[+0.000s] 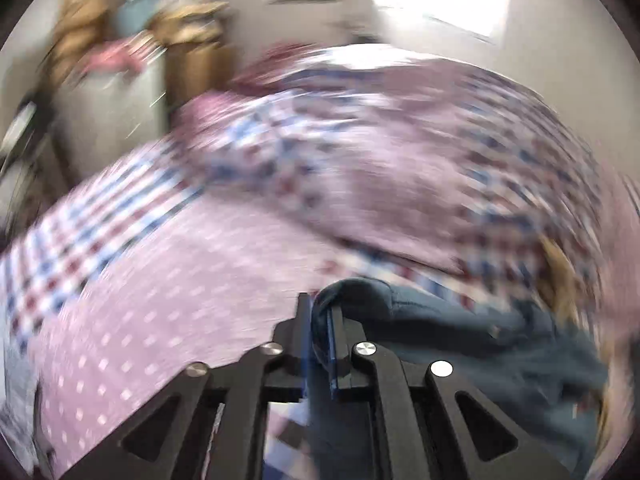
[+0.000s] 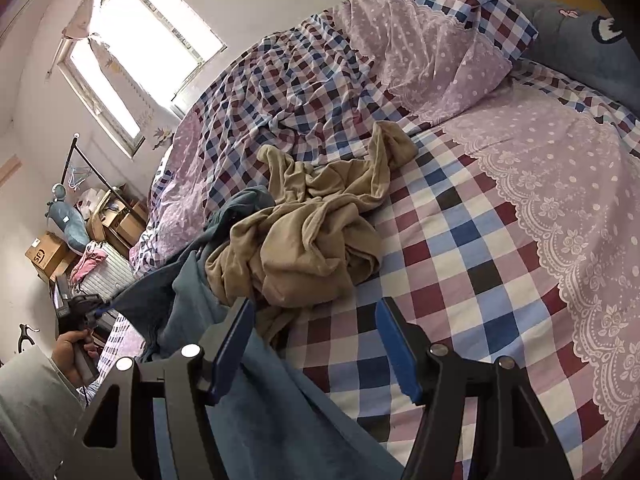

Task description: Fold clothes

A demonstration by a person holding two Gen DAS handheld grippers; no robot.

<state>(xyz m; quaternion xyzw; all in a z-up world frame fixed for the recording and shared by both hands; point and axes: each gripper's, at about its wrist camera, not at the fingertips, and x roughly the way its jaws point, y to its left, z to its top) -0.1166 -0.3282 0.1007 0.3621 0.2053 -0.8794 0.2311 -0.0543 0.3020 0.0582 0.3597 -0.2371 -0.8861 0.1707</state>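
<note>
Two garments are showing across the views. From the left wrist camera, heavily motion-blurred, the left hand-held gripper (image 1: 320,320) is sitting almost fully closed, its blue-padded fingers (image 1: 333,344) pinching a fold of the blue garment (image 1: 432,320). That cloth is trailing away to the right over the bed (image 1: 160,300), whose cover is showing pink dotted fabric and red, white and blue checks. A smear of tan cloth (image 1: 560,276) is appearing at the right edge; its outline cannot be made out. Brown boxes (image 1: 192,40) are blurring against the far wall.

From the right wrist camera, the right hand-held gripper (image 2: 316,344) is hovering wide open above the bed (image 2: 460,240), gripping nothing. Its left finger (image 2: 232,344) is lying against or just above the blue garment (image 2: 192,280); which one cannot be told. This garment is stretching from beneath the camera toward the left hand-held gripper (image 2: 100,310), which is clamping its far edge off the side of the bed. A hand (image 2: 74,350) in a pale sleeve is holding that tool. The tan garment (image 2: 312,224) is lying crumpled mid-bed, touching the blue garment. A pillow (image 2: 432,56) is resting near the headboard.
</note>
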